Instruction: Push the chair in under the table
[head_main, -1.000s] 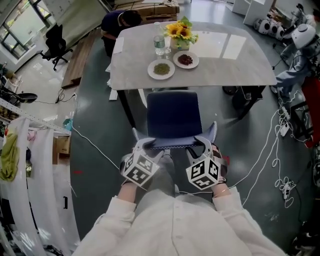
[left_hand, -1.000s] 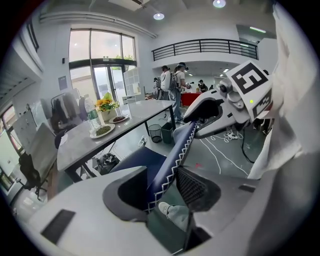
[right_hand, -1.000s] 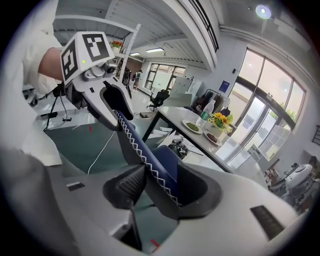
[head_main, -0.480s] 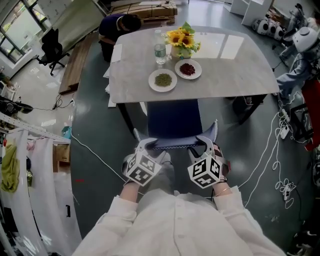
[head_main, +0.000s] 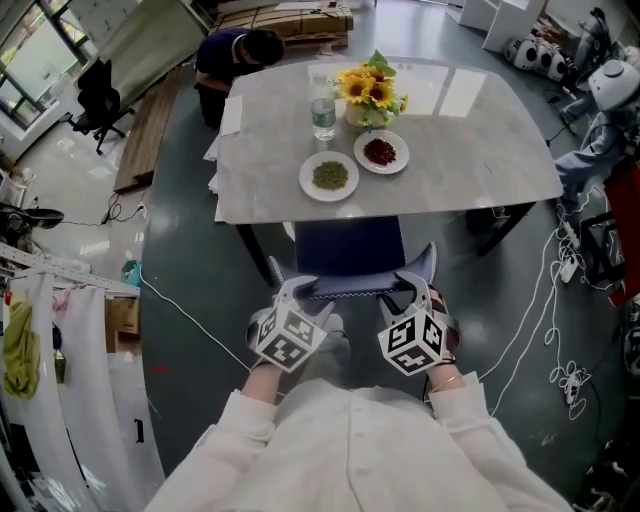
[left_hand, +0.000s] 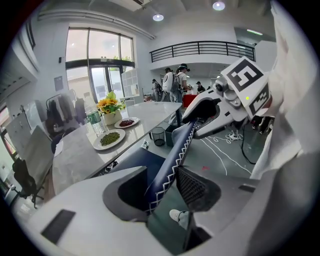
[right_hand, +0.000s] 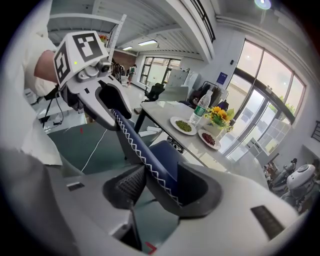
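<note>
A dark blue chair (head_main: 348, 245) stands at the near edge of the grey table (head_main: 450, 150), with most of its seat under the tabletop. Its backrest (head_main: 350, 289), with white zigzag stitching, faces me. My left gripper (head_main: 300, 290) is shut on the left end of the backrest top and my right gripper (head_main: 405, 288) on the right end. In the left gripper view the backrest (left_hand: 172, 155) runs between the jaws of the left gripper (left_hand: 162, 187), touching both. The right gripper view shows the backrest (right_hand: 145, 160) clamped the same way in the right gripper (right_hand: 155, 187).
On the table stand a plate of green food (head_main: 330, 176), a plate of red food (head_main: 381, 152), a water bottle (head_main: 322, 115) and sunflowers (head_main: 370, 90). A person (head_main: 235, 48) bends at the far side. Cables (head_main: 560, 300) lie on the floor at right. Dark table legs (head_main: 255, 245) flank the chair.
Both grippers have moved forward with the chair's backrest. The seat has slid further under the tabletop, and the table now sits nearer in the head view.
</note>
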